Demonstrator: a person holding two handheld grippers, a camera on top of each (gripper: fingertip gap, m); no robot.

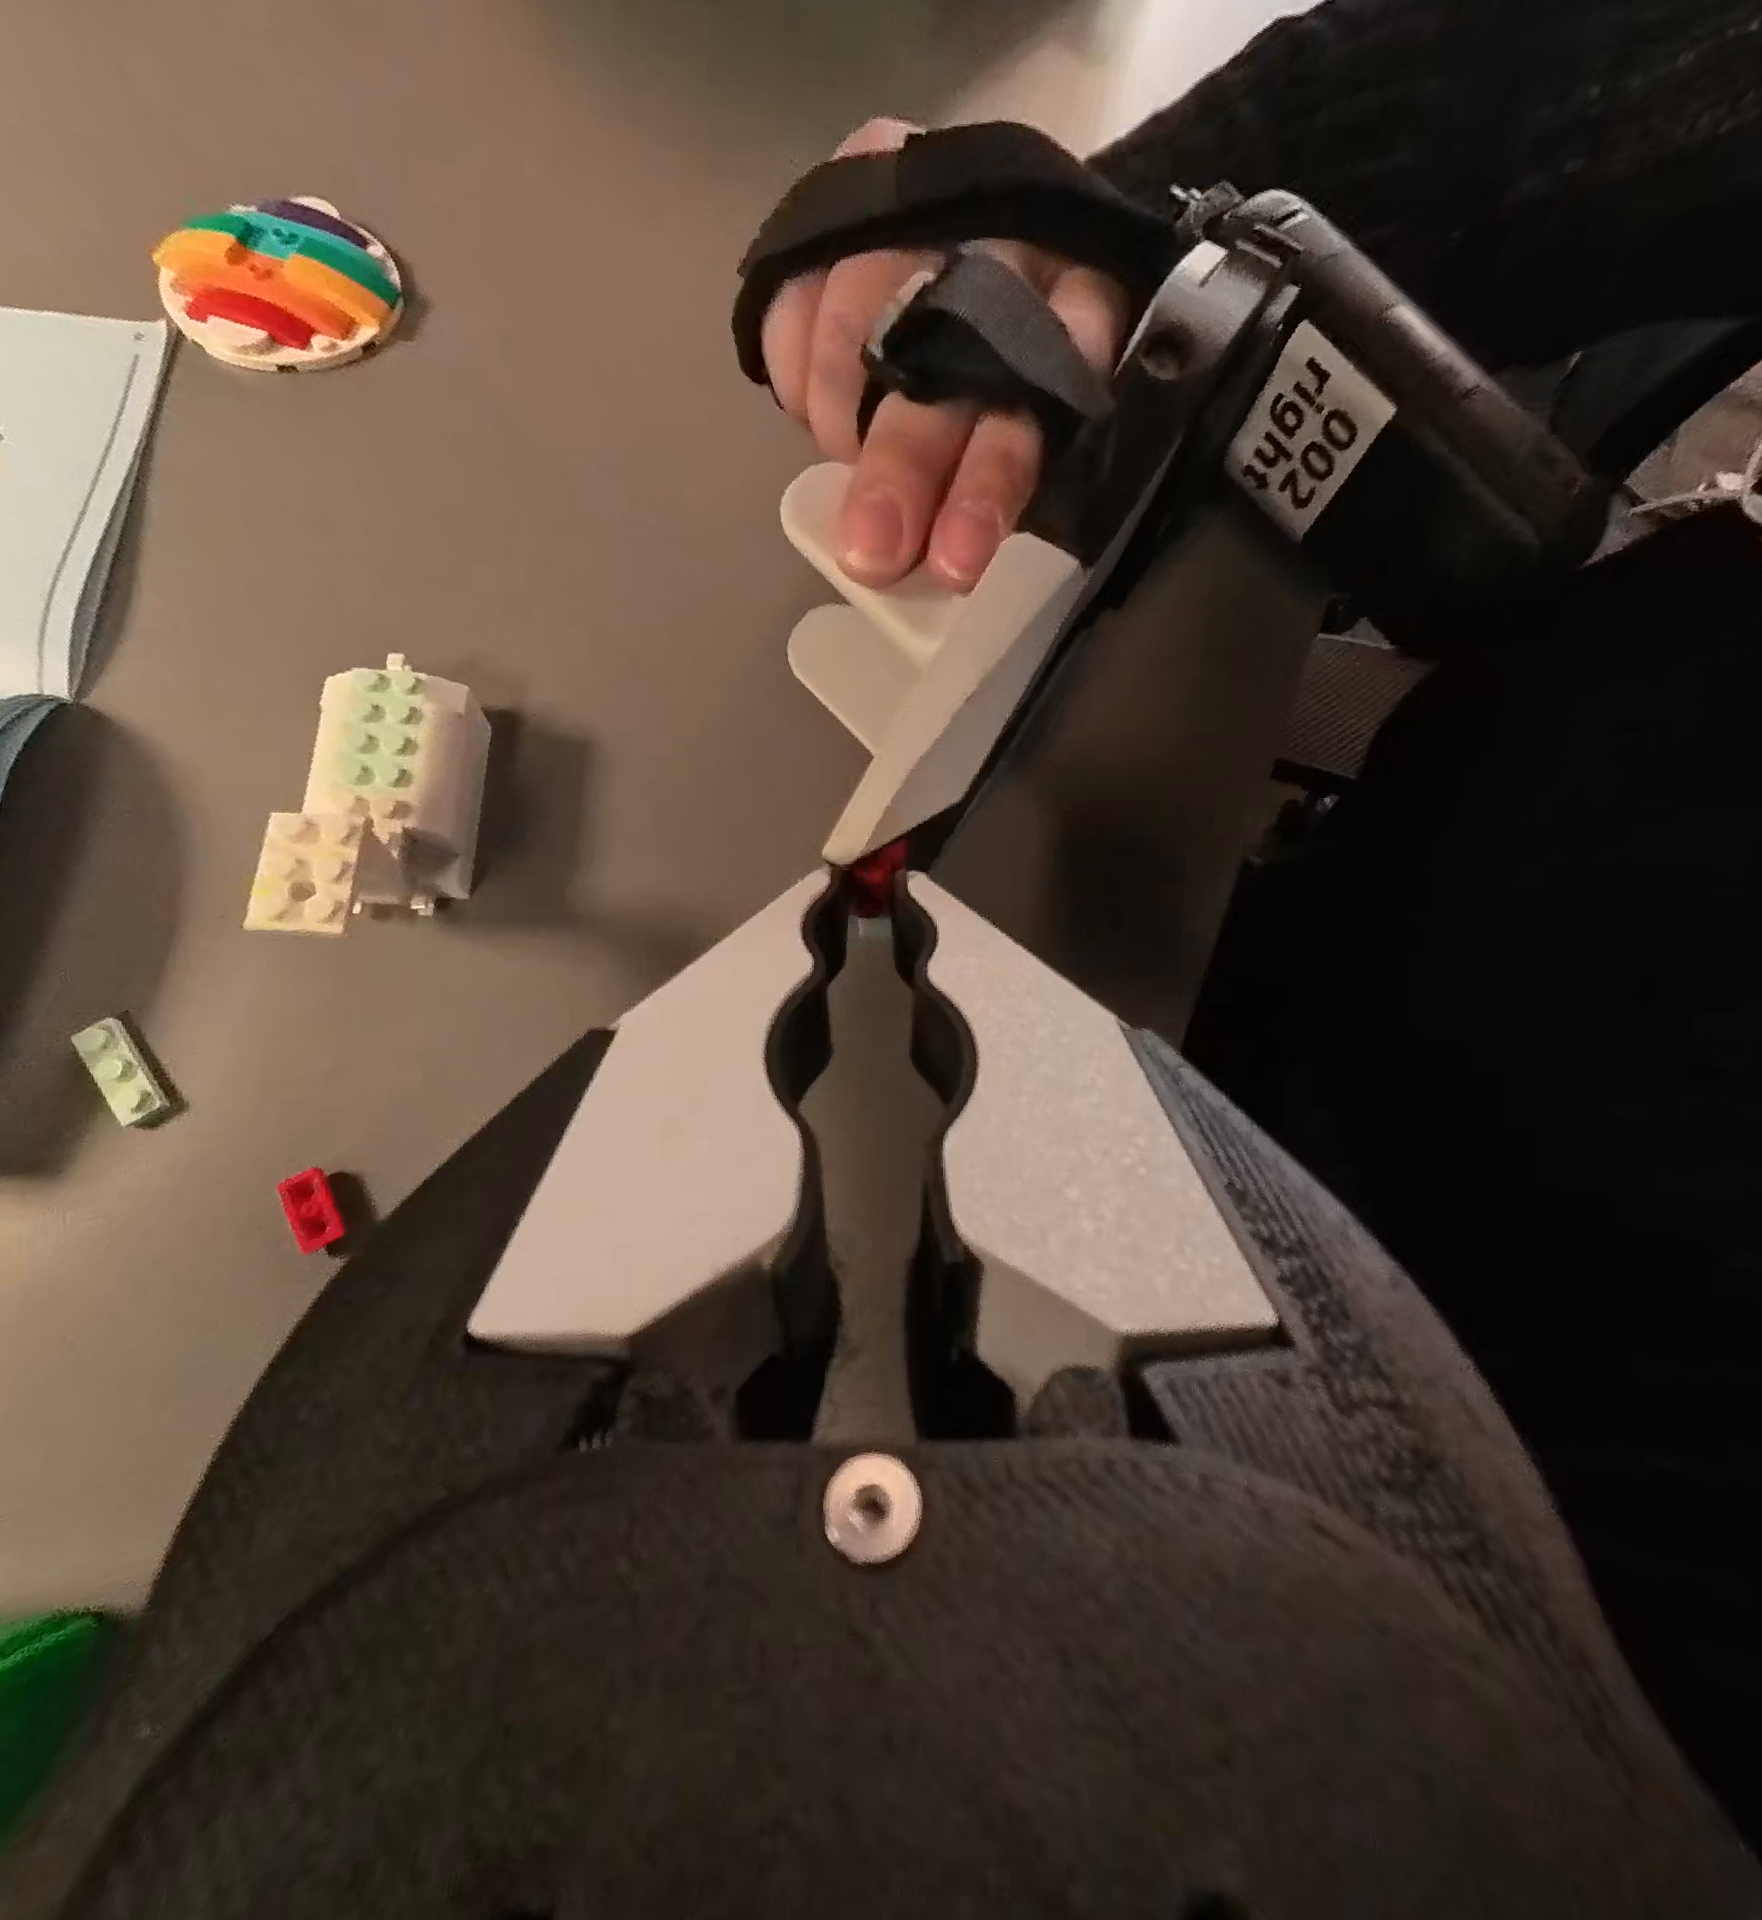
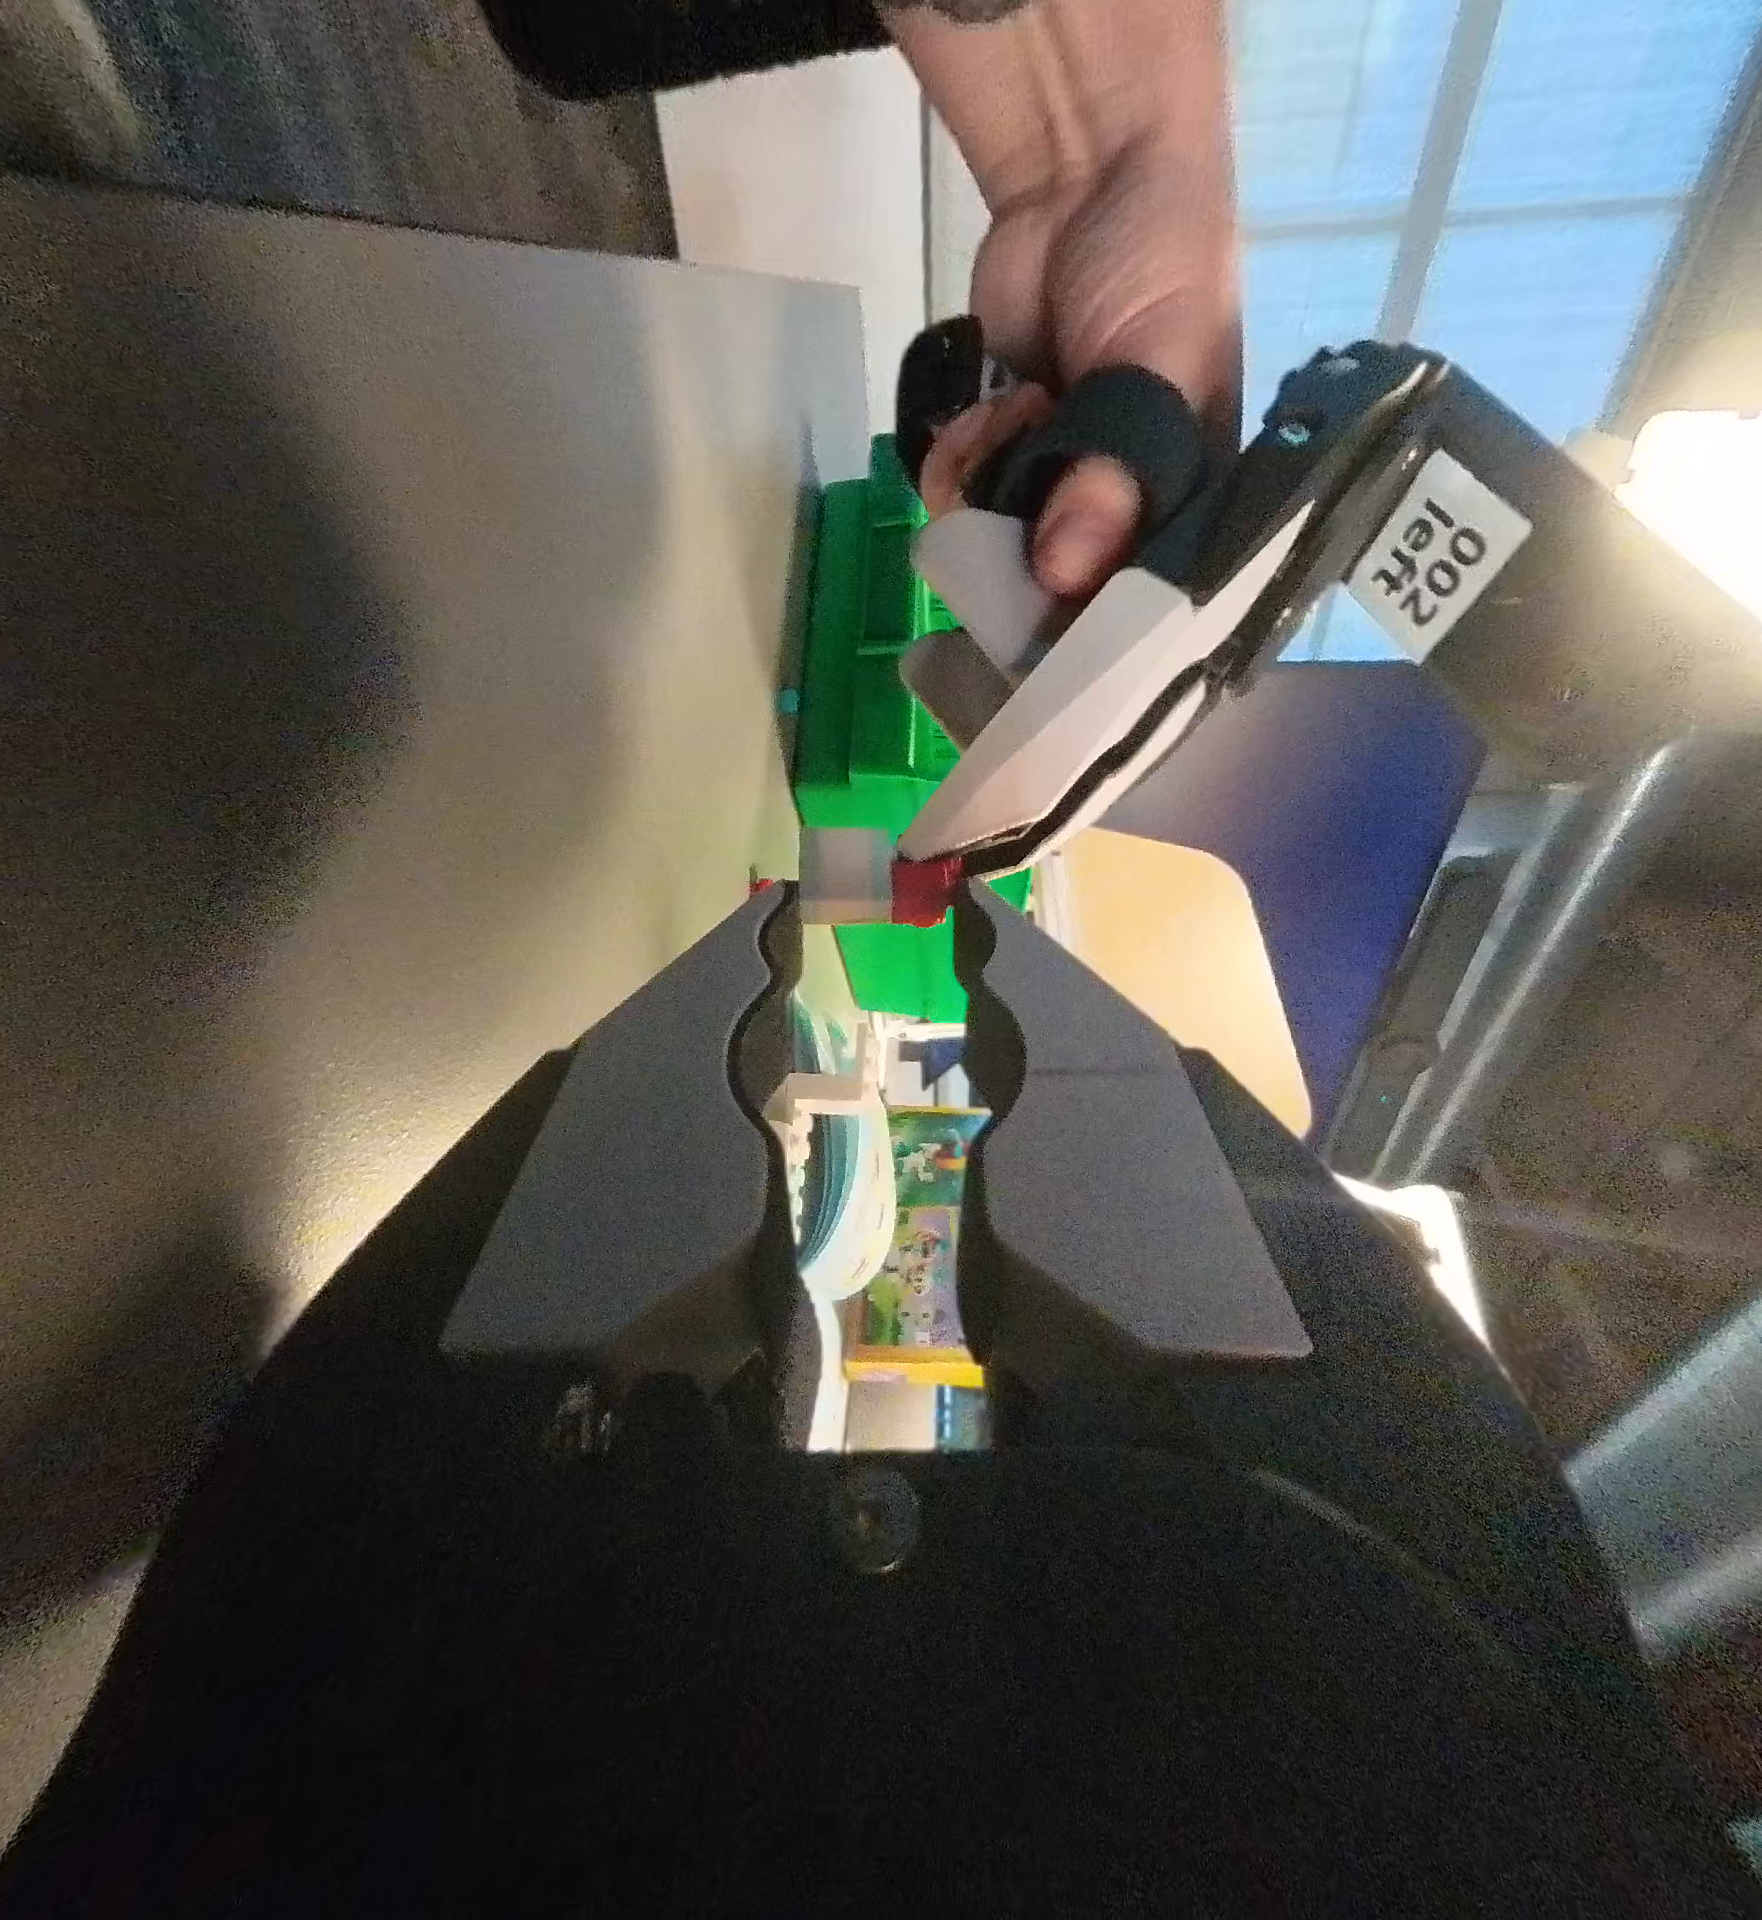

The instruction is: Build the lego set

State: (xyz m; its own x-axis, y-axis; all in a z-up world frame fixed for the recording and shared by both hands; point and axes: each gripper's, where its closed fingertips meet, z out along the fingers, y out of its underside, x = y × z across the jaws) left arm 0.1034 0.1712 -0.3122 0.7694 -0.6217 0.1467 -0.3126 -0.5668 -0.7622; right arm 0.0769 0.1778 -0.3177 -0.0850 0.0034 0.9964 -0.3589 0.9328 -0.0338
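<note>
Red brick (image 1: 875,885) pinched btwn both tools' smooth tips.

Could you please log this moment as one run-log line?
left gripper: shut on red brick | right gripper: shut on brick | table: white build

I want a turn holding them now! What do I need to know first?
Left gripper: shut on the small red brick, in the air.
Right gripper: shut on the pale block touching that brick.
On the table: white-and-mint build, rainbow disc, mint plate, spare red brick, booklet.
Done: disc looks built, white build partly.
Left: probably press the held pair together, then add the loose pieces.
</note>
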